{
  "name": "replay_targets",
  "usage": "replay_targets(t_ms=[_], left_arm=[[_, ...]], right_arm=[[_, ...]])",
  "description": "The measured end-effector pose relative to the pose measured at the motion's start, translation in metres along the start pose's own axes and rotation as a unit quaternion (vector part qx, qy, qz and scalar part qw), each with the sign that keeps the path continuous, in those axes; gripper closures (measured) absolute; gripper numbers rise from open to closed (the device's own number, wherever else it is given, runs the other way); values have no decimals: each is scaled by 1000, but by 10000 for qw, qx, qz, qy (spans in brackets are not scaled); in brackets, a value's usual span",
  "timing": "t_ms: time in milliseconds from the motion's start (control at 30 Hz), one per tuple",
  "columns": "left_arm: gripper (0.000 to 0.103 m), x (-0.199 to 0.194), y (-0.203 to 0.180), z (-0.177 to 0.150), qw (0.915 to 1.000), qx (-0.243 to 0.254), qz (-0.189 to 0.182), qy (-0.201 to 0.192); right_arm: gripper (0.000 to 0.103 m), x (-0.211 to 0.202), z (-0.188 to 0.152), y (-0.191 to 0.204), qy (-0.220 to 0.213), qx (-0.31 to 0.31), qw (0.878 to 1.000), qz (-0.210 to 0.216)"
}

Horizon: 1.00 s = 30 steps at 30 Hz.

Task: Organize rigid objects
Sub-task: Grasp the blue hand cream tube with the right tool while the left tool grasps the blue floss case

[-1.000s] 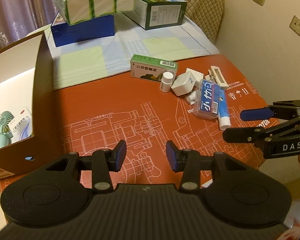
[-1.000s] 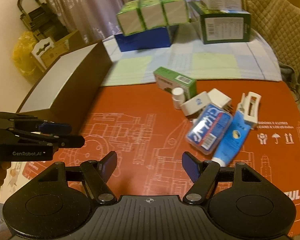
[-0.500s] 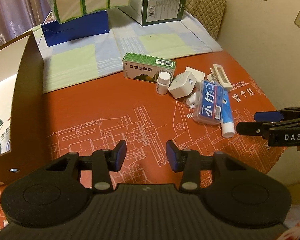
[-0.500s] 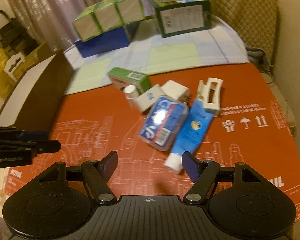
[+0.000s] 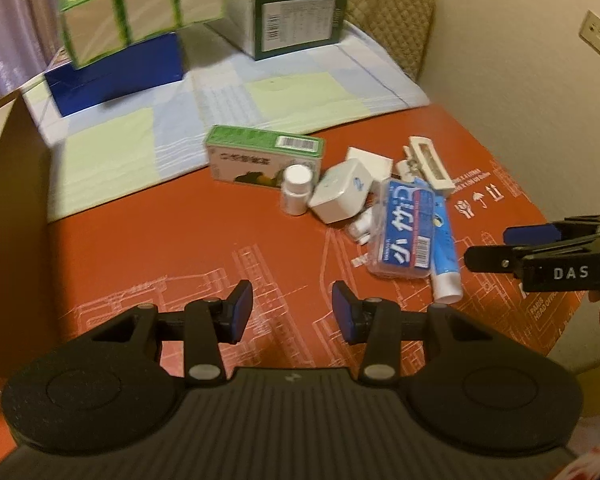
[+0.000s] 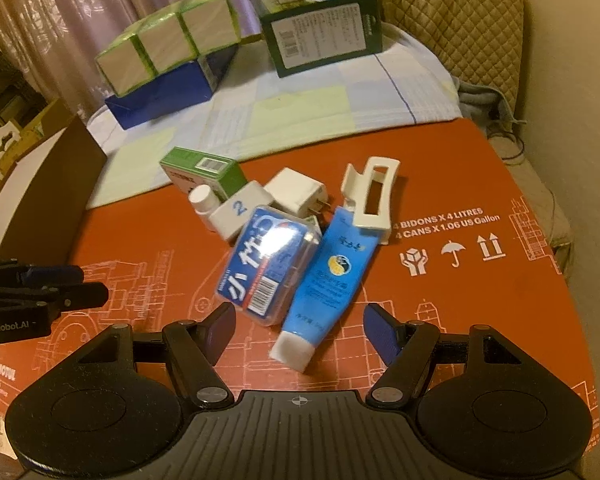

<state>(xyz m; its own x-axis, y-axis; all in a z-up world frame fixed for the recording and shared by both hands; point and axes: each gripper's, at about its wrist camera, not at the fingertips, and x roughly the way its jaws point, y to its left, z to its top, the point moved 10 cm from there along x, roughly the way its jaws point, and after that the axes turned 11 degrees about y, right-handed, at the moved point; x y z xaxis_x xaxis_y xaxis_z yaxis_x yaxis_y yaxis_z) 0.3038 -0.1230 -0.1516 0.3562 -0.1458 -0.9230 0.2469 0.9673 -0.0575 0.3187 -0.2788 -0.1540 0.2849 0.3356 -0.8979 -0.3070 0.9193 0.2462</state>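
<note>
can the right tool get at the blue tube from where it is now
Probably yes: the right tool is open and empty, the blue tube lies capped end toward it, and nothing sits between, though the clear blue case crowds its left side.

Stacked cartons [image 5: 296,12] sit on a checked cloth [image 5: 300,92] beside curtains [image 6: 80,12]

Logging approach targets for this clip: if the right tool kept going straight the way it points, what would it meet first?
Most likely the blue tube: its white cap end lies between the open fingers of the right tool, just ahead. The clear blue-labelled box sits beside it to the left. Depth is uncertain.
</note>
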Motion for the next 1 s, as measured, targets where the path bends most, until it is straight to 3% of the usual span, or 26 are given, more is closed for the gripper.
replay_targets(t_ms=[200, 333, 467, 667, 733, 767, 1000], left_arm=[[63, 20, -31, 11, 9988, 472, -92, 40], [63, 31, -36, 14, 9985, 521, -113, 143], [63, 39, -40, 15, 9976, 643, -116, 223], [59, 43, -50, 15, 9964, 789, -160, 257], [59, 45, -53, 16, 9960, 831, -178, 267], [58, 45, -56, 16, 9958, 853, -187, 273], [56, 51, -79, 17, 9919, 1226, -250, 208]], right_arm=[[35, 10, -2, -13, 142, 176, 9997, -14], [35, 25, -4, -10, 307, 183, 9994, 37], [51, 39, -4, -11, 393, 202, 9990, -40], [56, 52, -7, -15, 515, 328, 9981, 117], [60, 52, -7, -16, 484, 297, 9983, 108], [68, 52, -7, -17, 485, 292, 9983, 105], [75, 43, -13, -31, 573, 402, 9975, 10]])
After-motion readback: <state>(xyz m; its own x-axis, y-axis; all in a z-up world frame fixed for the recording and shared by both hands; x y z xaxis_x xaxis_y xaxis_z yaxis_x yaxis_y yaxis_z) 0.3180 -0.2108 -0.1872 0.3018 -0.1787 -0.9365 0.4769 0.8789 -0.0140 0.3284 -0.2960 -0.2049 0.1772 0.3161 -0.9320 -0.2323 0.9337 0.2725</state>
